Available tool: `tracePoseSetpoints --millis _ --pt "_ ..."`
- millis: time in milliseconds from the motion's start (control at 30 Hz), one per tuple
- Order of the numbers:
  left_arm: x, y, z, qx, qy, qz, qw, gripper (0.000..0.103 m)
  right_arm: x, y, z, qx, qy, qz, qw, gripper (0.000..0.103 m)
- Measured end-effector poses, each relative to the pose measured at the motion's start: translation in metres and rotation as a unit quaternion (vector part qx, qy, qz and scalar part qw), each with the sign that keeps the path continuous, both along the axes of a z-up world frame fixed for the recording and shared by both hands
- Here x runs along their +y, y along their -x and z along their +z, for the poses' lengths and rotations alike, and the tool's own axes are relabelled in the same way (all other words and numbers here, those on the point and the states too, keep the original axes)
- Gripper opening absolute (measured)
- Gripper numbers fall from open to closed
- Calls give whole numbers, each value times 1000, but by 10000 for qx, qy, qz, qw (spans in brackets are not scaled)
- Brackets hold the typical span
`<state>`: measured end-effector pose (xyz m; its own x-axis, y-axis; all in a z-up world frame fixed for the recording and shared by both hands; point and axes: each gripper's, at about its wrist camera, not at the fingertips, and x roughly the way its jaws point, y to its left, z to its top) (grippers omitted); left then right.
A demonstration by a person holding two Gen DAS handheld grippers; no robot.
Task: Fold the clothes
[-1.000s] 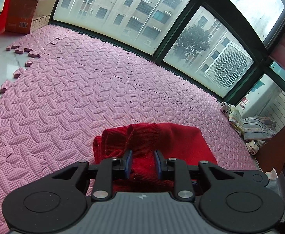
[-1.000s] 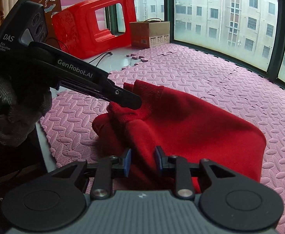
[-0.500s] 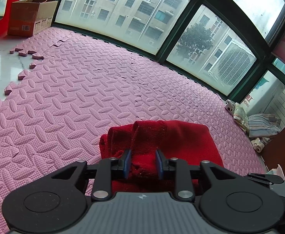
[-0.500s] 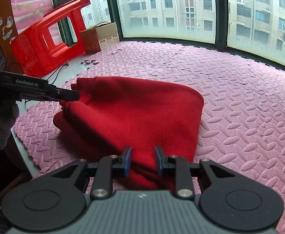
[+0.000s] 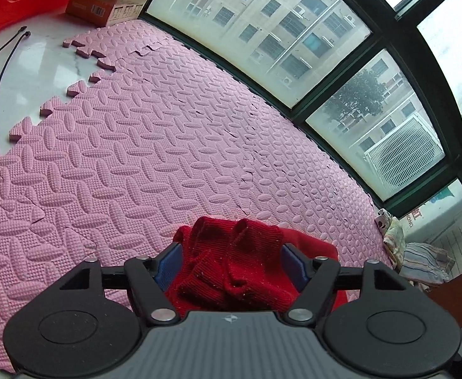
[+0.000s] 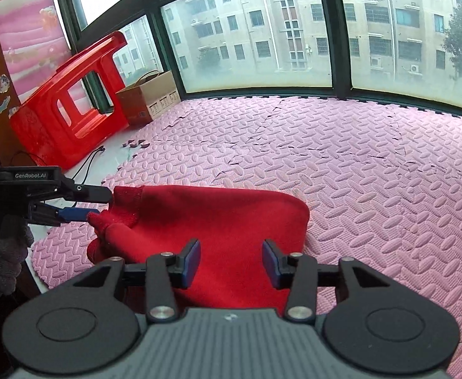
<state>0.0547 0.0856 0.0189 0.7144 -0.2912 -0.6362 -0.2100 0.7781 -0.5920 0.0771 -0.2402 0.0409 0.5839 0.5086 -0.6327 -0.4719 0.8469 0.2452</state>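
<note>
A red knit garment (image 6: 218, 221) lies folded on the pink foam mat (image 6: 357, 170), near the mat's front left corner. My right gripper (image 6: 231, 260) is open, its jaws spread over the garment's near edge, holding nothing. My left gripper (image 5: 231, 263) is open, with the garment's bunched ribbed cuffs (image 5: 231, 262) lying loose between its jaws. The left gripper also shows in the right wrist view (image 6: 99, 203), at the garment's left end with its fingers apart.
A red plastic stool (image 6: 69, 117) lies on its side at the back left beside a cardboard box (image 6: 148, 101). A black cable (image 5: 0, 72) runs over the bare white floor. Windows border the mat's far side. A pile of cloth (image 5: 420, 259) sits at the right.
Both grippers were shut on the red garment and have opened, letting it go. The garment has been lowered and now lies flat on the mat.
</note>
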Motion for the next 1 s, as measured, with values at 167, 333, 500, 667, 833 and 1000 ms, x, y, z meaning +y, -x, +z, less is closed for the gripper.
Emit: tracePoseSetpoints --millis 167,333,500,667,833,1000 --pt "-2 -10 -7 234 5 49 9997 80 -12 -21 -15 264 -50 -334 9991 54" --pt "-4 -4 -24 509 -22 -41 9987 78 -19 -32 -32 630 -261 -487 9965 54" --pt "-2 0 -34 557 185 -177 9981 75 -22 -37 -45 900 -511 -529 9932 55" --pt "-3 -4 -35 582 188 -374 9974 67 -24 -41 -54 1081 -732 -550 9899 55" --pt "-3 -7 -34 540 135 -529 9970 53 -24 -43 -64 1298 -1044 -603 9842 55" --pt "-11 -9 -16 276 -105 -721 9970 36 -27 -40 -62 1266 -1340 -655 9807 35"
